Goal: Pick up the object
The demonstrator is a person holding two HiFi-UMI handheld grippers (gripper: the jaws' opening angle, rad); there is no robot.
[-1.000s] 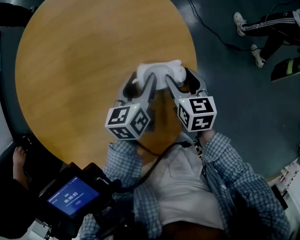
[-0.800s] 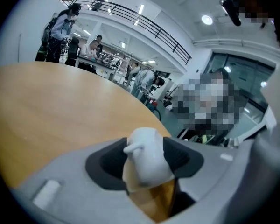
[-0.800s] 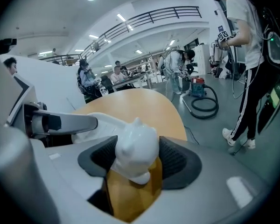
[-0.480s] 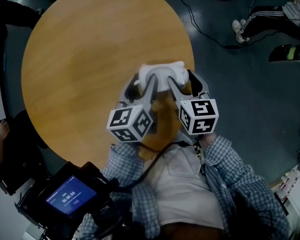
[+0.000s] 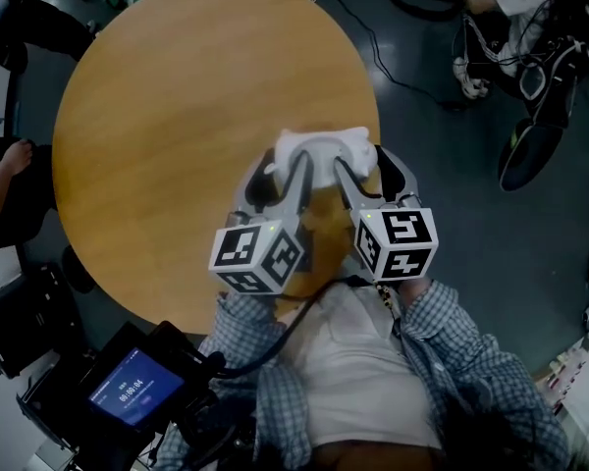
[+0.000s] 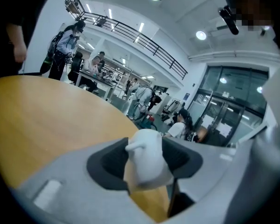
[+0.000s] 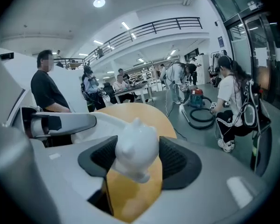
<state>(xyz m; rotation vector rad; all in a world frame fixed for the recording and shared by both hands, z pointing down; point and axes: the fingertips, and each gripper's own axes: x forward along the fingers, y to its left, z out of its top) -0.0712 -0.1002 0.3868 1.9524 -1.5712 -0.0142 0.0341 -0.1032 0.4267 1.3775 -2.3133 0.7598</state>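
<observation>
**Where the cameras sit**

The head view looks steeply down on the round table from above. Each gripper view sits low and close, facing level across it. All three share the white figurine and the table.

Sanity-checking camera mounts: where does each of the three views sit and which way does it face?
Head view: on the person's head, facing steeply down at the round table; shows checked sleeves, left gripper, right gripper.
Left gripper view: on the left gripper, facing along its jaws, which are closing with the white figurine between them.
Right gripper view: on the right gripper, facing along its jaws, clamped on the white figurine.
Shared: all show the white figurine.
</observation>
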